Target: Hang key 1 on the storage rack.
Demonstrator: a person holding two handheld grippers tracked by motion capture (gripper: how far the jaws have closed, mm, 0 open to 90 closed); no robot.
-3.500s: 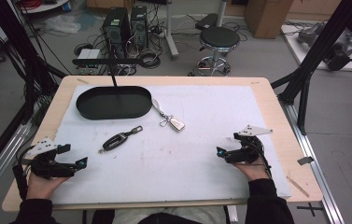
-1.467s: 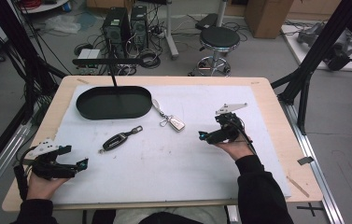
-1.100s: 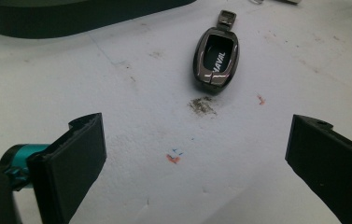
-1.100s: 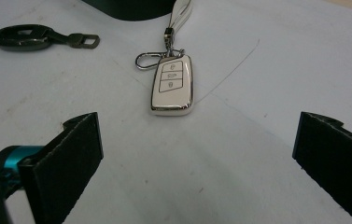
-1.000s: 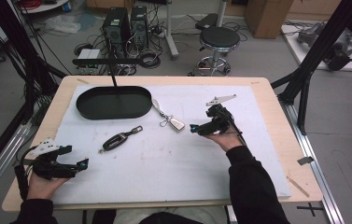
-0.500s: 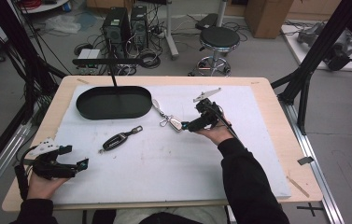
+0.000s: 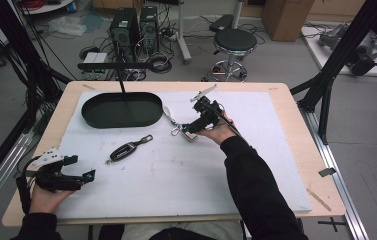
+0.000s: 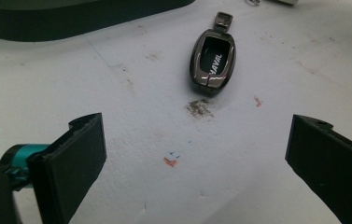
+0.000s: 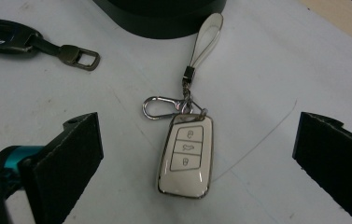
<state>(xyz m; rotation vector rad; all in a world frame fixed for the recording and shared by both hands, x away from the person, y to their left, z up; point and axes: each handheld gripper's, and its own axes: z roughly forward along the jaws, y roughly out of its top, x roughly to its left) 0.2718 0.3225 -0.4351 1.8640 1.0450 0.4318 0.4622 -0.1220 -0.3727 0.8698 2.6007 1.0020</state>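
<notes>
High view | key fobs: 2 – white (image 7: pixel 190 133), black (image 7: pixel 125 149) | tray (image 7: pixel 121 109): 1

Glossy white plastic key fob (image 9: pixel 185 158) with shiny metal carabiner (image 9: pixel 160 108); glossy dark key fob (image 8: pixel 213 60); matt, stained white table cover (image 7: pixel 176 180); matt black tray (image 7: pixel 121 112).

Pretty even overhead room light, soft shadows, no real glare; both gripper views look slightly soft and grainy.
</notes>
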